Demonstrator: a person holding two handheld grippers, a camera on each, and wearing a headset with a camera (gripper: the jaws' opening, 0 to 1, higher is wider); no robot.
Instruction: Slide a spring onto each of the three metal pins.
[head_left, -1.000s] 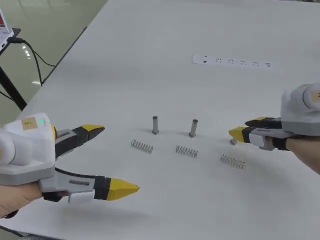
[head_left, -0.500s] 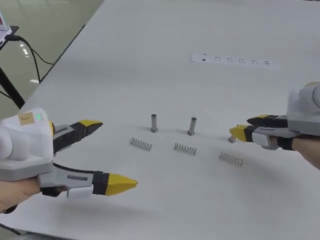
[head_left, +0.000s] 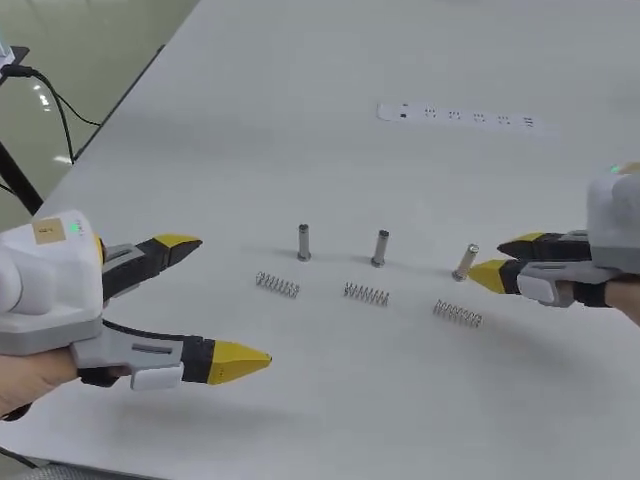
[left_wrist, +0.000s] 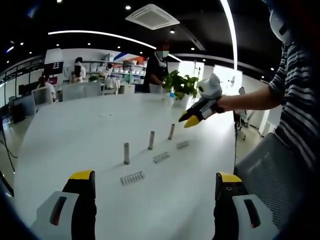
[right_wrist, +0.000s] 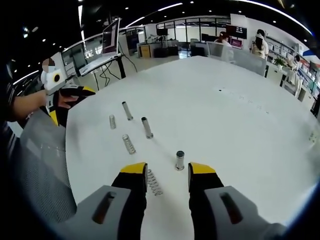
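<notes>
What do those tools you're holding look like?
The left tongs and right tongs each have a white rounded body, black jaws and pointed yellow tips. The left carries a tan sticker and green light. The sleeve is striped.

The right hand-held gripper (head_left: 492, 257) runs off the head view's right edge; the left hand-held gripper (head_left: 232, 299) off its left.

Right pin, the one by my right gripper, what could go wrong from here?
The right pin looks tilted in the head view, and the right gripper has a jaw tip close beside it; a nudge could topple it. The nearest spring lies loose on the table, so an off-centre pinch may flick or roll it away.
</notes>
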